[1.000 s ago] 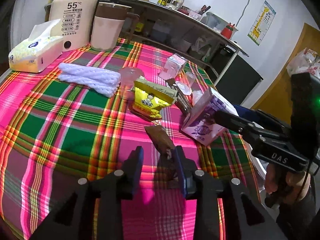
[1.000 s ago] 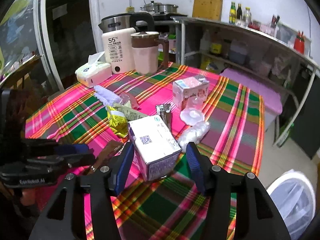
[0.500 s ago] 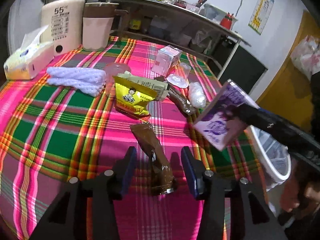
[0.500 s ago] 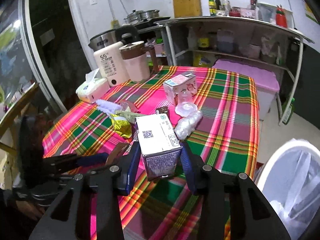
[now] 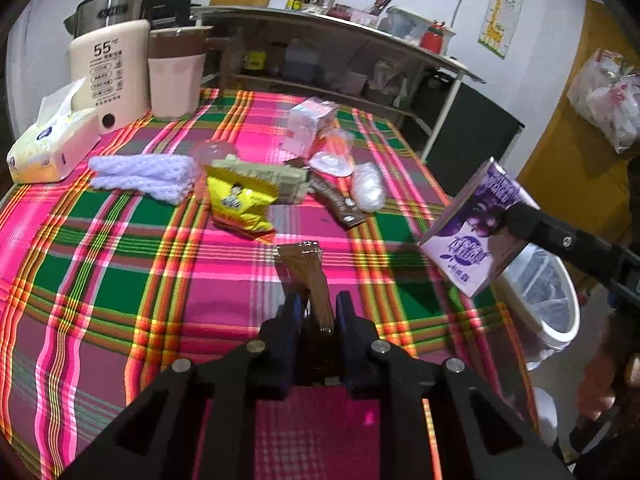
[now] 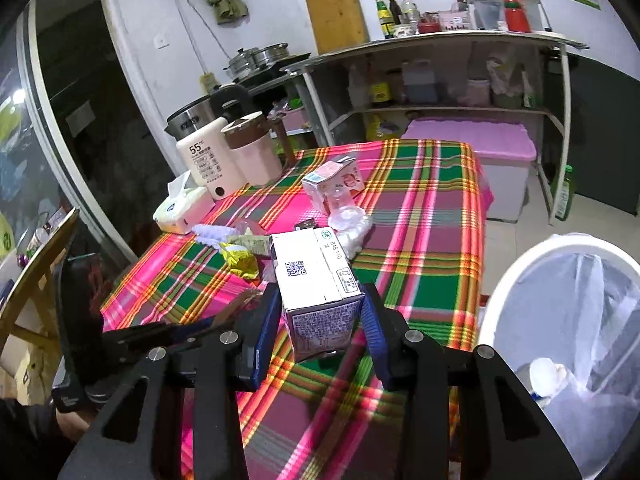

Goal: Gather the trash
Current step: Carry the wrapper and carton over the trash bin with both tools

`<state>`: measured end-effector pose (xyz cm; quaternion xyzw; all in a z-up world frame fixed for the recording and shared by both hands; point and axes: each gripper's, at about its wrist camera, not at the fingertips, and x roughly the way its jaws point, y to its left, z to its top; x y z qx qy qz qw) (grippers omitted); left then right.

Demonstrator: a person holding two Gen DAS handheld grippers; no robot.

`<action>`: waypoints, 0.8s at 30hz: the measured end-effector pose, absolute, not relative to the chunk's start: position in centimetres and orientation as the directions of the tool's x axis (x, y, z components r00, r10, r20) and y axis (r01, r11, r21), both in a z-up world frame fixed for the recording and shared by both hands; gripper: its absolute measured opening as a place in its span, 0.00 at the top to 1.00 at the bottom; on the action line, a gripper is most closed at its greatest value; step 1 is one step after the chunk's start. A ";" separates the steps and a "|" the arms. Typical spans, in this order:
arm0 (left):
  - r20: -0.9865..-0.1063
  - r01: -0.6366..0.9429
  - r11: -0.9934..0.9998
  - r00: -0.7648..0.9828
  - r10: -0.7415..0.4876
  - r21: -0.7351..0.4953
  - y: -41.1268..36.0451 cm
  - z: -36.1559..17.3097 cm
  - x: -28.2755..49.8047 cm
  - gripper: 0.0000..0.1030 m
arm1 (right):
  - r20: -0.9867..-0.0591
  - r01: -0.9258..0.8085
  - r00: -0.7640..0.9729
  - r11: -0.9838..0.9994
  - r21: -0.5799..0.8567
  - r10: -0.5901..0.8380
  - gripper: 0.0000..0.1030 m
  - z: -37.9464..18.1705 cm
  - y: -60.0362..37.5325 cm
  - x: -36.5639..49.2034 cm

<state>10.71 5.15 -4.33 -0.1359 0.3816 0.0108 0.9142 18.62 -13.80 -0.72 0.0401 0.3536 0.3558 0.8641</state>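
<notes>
My left gripper (image 5: 316, 312) has just squeezed shut on the thin brown crinkly wrapper (image 5: 308, 276) near the desk's (image 5: 120, 240) edge. My right gripper (image 6: 322, 312) holds the purple-and-white milk carton (image 6: 316, 280) up by the white plastic-lined bin (image 6: 560, 320).

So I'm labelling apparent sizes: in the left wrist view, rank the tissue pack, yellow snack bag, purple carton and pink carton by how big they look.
1. purple carton, though it is held nearer the camera
2. tissue pack
3. yellow snack bag and pink carton: too alike to rank
</notes>
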 end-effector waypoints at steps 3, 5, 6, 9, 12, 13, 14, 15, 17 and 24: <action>-0.687 -0.100 0.964 0.719 -0.102 -0.248 4.6 -3.6 10.4 0.82 | -0.580 -0.575 0.518 0.758 0.307 0.628 0.60 -0.4 -14.5 17.9; -0.679 -0.084 0.964 0.725 -0.113 -0.250 4.1 -3.1 10.2 0.82 | -0.581 -0.565 0.536 0.772 0.292 0.612 0.60 -0.2 -15.1 17.5; -0.676 -0.076 0.965 0.727 -0.120 -0.252 3.8 -2.9 10.1 0.82 | -0.581 -0.559 0.543 0.777 0.288 0.606 0.60 -0.1 -15.3 17.2; -0.667 -0.050 0.966 0.732 -0.138 -0.255 3.0 -2.3 9.9 0.81 | -0.581 -0.540 0.562 0.793 0.282 0.589 0.60 0.0 -16.3 16.5; -0.661 -0.028 0.966 0.735 -0.154 -0.257 2.2 -1.9 9.8 0.81 | -0.578 -0.526 0.575 0.803 0.280 0.578 0.60 0.1 -17.3 16.0; -0.659 -0.020 0.966 0.735 -0.160 -0.257 1.9 -1.8 9.8 0.81 | -0.578 -0.522 0.580 0.806 0.278 0.575 0.60 0.1 -17.5 15.8; -0.657 -0.012 0.966 0.735 -0.167 -0.259 1.7 -1.6 9.8 0.82 | -0.577 -0.516 0.585 0.810 0.276 0.570 0.60 0.1 -17.8 15.6; -0.656 -0.004 0.966 0.735 -0.173 -0.259 1.4 -1.5 9.8 0.81 | -0.577 -0.511 0.590 0.814 0.275 0.565 0.60 0.2 -18.1 15.5; -0.653 0.013 0.965 0.734 -0.186 -0.261 0.8 -1.3 9.8 0.82 | -0.576 -0.500 0.598 0.821 0.275 0.557 0.60 0.2 -18.7 15.2; -0.650 0.087 0.961 0.720 -0.242 -0.261 -2.0 -0.7 10.8 0.81 | -0.575 -0.441 0.635 0.853 0.279 0.517 0.60 0.1 -21.7 15.0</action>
